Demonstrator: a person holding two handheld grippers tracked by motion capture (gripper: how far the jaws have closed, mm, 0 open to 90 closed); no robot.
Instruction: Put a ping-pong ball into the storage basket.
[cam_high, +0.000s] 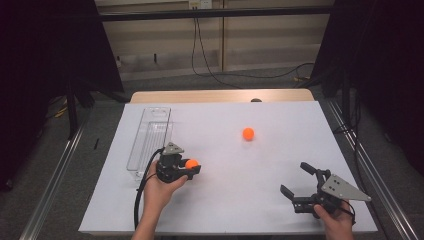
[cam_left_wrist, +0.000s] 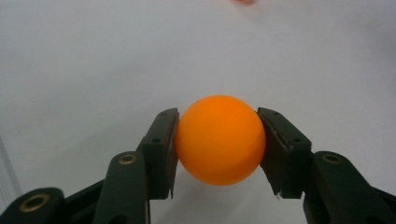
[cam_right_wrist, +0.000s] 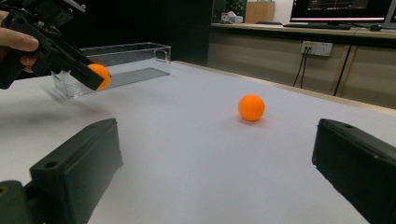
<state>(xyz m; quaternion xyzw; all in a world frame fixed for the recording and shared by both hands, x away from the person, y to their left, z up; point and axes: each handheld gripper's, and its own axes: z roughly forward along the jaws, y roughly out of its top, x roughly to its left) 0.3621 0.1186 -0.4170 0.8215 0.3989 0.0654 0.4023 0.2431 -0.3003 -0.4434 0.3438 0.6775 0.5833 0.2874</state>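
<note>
Left hand-held gripper (cam_high: 192, 166) clamps a small orange plastic ball (cam_left_wrist: 219, 139) between both jaws, just right of the clear plastic rectangular bin (cam_high: 149, 137). Right hand-held gripper (cam_high: 300, 180) jaws spread wide, empty. Second orange ball (cam_high: 248, 133) sits mid white worktop (cam_high: 280, 120).

In the left gripper view, the top edge cuts off the second orange ball (cam_left_wrist: 243, 2), which looks blurred. The right gripper's (cam_right_wrist: 215, 172) 2 jaws are cut by the bottom edge. The person's left hand (cam_right_wrist: 18, 44) is cut at the left edge.
</note>
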